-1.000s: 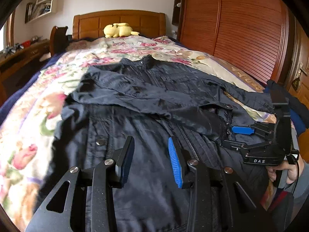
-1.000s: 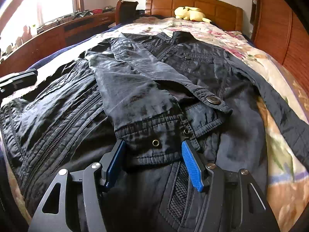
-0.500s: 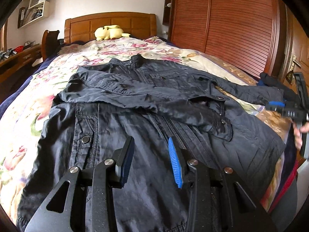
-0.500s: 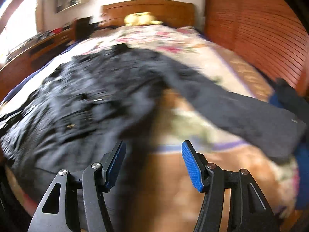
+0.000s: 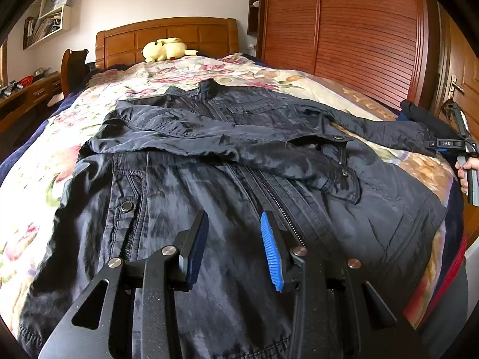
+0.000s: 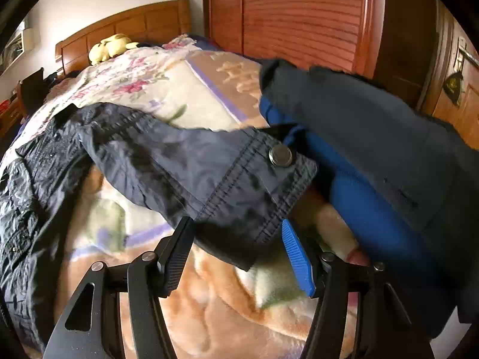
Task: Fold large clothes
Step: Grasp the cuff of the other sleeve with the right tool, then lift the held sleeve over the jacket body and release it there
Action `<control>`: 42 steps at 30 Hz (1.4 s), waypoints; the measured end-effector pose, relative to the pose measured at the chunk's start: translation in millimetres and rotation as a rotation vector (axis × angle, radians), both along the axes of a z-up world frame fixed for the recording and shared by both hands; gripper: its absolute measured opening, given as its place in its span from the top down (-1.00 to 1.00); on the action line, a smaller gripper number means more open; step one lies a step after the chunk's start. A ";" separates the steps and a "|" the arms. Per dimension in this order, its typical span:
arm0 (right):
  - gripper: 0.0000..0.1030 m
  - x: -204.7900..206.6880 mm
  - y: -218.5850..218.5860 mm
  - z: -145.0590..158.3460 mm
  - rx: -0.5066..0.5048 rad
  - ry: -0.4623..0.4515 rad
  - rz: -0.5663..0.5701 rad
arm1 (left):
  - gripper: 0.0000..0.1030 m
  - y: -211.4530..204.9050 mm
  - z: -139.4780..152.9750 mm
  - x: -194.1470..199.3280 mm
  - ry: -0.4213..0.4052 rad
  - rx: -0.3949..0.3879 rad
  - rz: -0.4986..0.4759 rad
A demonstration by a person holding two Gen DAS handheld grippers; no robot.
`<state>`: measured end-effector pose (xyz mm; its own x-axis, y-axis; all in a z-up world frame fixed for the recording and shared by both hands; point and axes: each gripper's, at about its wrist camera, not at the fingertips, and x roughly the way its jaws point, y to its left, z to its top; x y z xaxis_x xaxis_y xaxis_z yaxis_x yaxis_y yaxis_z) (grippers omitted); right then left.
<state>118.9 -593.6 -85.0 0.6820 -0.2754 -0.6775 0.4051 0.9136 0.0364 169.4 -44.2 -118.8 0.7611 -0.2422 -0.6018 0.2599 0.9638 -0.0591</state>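
Note:
A large dark navy jacket (image 5: 227,185) lies front up on the flowered bedspread (image 5: 36,179), its left sleeve folded across the chest. Its right sleeve (image 6: 185,167) stretches out to the bed's right edge, with a snap button (image 6: 280,155) on the cuff. My left gripper (image 5: 233,239) is open and empty, hovering over the jacket's lower front beside the zipper (image 5: 278,206). My right gripper (image 6: 236,251) is open, its fingers on either side of the cuff end of the right sleeve, not closed on it. The right gripper also shows in the left wrist view (image 5: 449,143).
A dark and blue garment (image 6: 374,149) lies at the bed's right edge next to the cuff. A yellow plush toy (image 5: 166,49) sits by the wooden headboard (image 5: 167,37). A slatted wooden wardrobe (image 5: 344,30) stands to the right, a desk (image 5: 24,92) to the left.
My right gripper left the folded left cuff on the chest and swung right to the outstretched right sleeve's cuff. My left gripper drew back a little toward the hem, staying open.

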 end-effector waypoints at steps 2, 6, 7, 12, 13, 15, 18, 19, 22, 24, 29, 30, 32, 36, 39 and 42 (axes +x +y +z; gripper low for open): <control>-0.22 8.3 -3.3 -3.4 0.021 0.010 -0.003 | 0.27 -0.4 -0.9 0.8 0.002 0.002 0.001; -0.23 19.0 -13.9 -8.0 0.054 0.035 0.001 | 0.27 -0.8 -2.3 0.8 0.006 0.002 0.000; -0.23 21.7 -13.7 -7.8 0.053 0.049 0.008 | 0.27 -0.8 -2.7 0.9 0.007 0.001 -0.001; -0.15 41.8 -7.0 -10.1 0.009 0.133 0.048 | 0.27 -0.1 -3.2 0.7 0.007 -0.007 -0.006; 0.01 49.3 -2.2 -11.7 0.006 0.150 0.066 | 0.27 0.7 -3.3 0.8 0.007 -0.013 -0.007; 0.64 61.9 9.3 -3.3 0.012 0.178 0.133 | 0.27 2.6 -3.8 0.9 0.009 -0.024 -0.006; 0.72 74.7 36.6 28.1 -0.085 0.152 0.193 | 0.27 6.7 -3.9 0.2 0.013 -0.044 -0.005; 0.72 78.1 44.4 39.1 -0.098 0.136 0.207 | 0.27 7.7 -3.5 0.1 0.014 -0.047 -0.004; 0.72 89.0 72.5 76.9 -0.149 0.075 0.251 | 0.27 11.9 -1.6 -2.5 0.011 -0.060 0.002; 0.72 97.2 93.4 101.7 -0.177 0.031 0.286 | 0.27 15.6 0.5 -4.5 0.006 -0.074 0.000; 0.74 122.3 153.9 147.3 -0.265 -0.036 0.375 | 0.27 22.0 3.4 -7.1 0.003 -0.097 0.001; 0.75 127.5 165.6 153.7 -0.279 -0.044 0.392 | 0.27 22.6 3.8 -8.1 0.001 -0.099 0.002; 0.75 132.9 194.2 166.4 -0.300 -0.070 0.431 | 0.27 23.0 4.2 -9.0 -0.001 -0.099 0.000; 0.76 142.6 245.6 188.0 -0.309 -0.134 0.516 | 0.27 23.9 5.2 -10.4 -0.004 -0.094 0.000; 0.76 141.2 280.7 197.6 -0.289 -0.180 0.596 | 0.27 24.8 5.4 -11.7 -0.006 -0.098 -0.001; 0.76 134.7 314.3 201.8 -0.268 -0.209 0.685 | 0.27 26.2 6.7 -12.1 -0.009 -0.098 0.001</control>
<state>253.5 -279.3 116.7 0.8664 0.1190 -0.4850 -0.2465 0.9465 -0.2081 157.3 -17.9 -112.1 0.7667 -0.2984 -0.5684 0.2595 0.9539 -0.1507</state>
